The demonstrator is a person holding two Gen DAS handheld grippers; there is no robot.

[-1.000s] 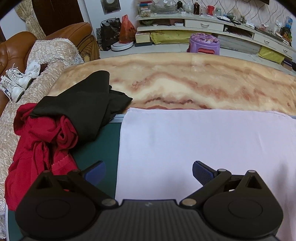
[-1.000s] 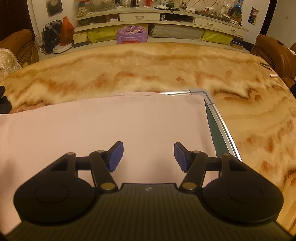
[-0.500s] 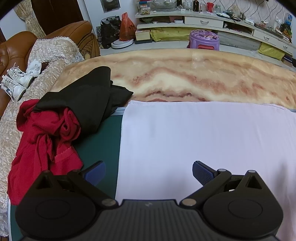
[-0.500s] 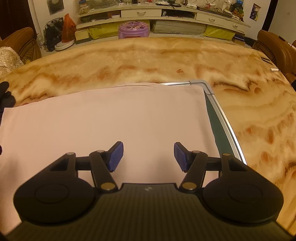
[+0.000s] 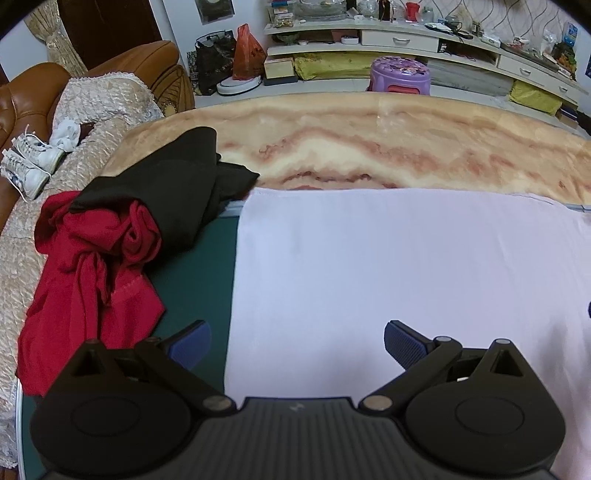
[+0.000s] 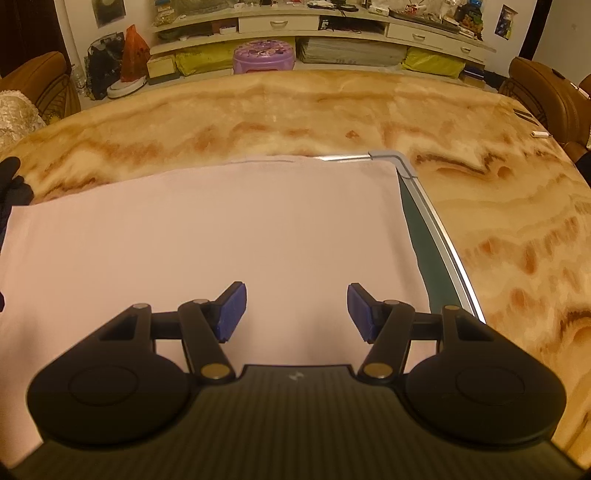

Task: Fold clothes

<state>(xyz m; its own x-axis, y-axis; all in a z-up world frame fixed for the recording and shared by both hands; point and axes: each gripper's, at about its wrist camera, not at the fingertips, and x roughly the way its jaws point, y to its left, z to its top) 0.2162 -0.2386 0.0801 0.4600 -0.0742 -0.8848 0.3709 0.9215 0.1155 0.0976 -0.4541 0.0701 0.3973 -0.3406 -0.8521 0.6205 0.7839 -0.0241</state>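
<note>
Hovering over the pale cloth [image 5: 388,266], both tongs (left [image 5: 297,341], right [image 6: 293,308]) gape wide, empty.

The flat cloth [image 5: 388,266] lies spread on the mat [image 5: 199,273], and the mat lies on the table [image 6: 295,110]. Left of the cloth, a heap of two garments [image 5: 122,236] rests on the mat, one garment partly over the other. Right of the cloth runs the mat's edge rail [image 6: 443,229]. Behind the cloth, past the far table edge, a stool [image 6: 264,55] stands before the shelves [image 6: 332,22]. Left of the heap is a sofa [image 5: 44,122] with shoes [image 5: 29,162] on it.
</note>
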